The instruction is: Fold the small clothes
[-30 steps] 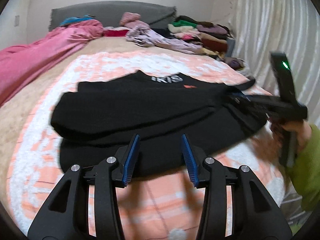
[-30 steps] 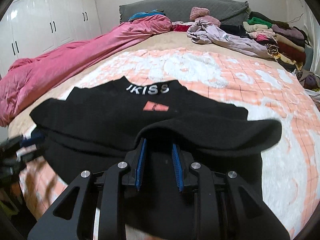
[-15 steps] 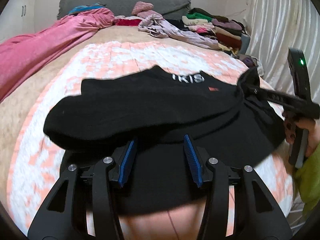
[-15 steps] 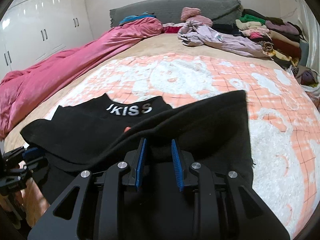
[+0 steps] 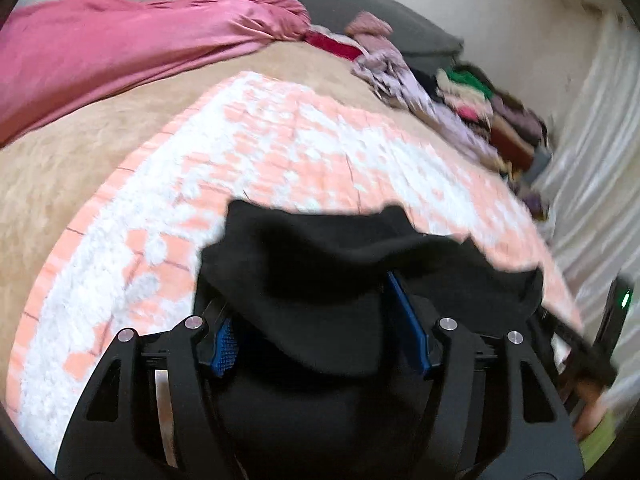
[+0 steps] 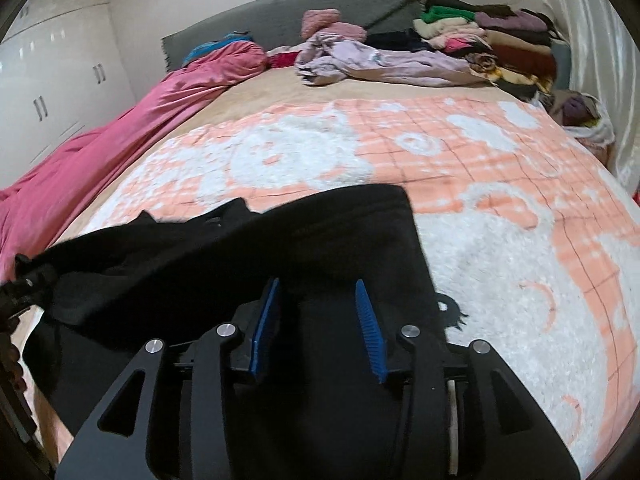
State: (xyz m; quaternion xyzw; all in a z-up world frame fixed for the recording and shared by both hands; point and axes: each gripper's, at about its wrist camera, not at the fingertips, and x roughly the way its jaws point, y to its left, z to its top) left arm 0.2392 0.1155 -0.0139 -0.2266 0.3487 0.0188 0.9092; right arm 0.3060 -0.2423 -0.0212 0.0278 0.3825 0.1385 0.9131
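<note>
A black garment (image 5: 340, 264) lies folded over on the orange and white blanket (image 5: 280, 148). It also shows in the right wrist view (image 6: 248, 248). My left gripper (image 5: 320, 320) is open, with black cloth draped between and over its blue pads (image 5: 406, 320). My right gripper (image 6: 318, 320) is open, its blue pads (image 6: 370, 328) spread over the garment's near edge. The white lettering is hidden by the fold. The right gripper's body shows at the right edge of the left wrist view (image 5: 592, 356).
A pink duvet (image 6: 132, 128) lies along the bed's left side. Loose lilac clothes (image 6: 372, 60) and a stack of folded clothes (image 6: 492, 40) sit by the grey headboard (image 6: 320, 4). White wardrobes (image 6: 52, 68) stand left, a curtain (image 5: 596, 160) right.
Both grippers carried the garment's near edge forward over its upper part, hiding the lettering. The right gripper, shut on the cloth before, has opened. The left jaws stand wider.
</note>
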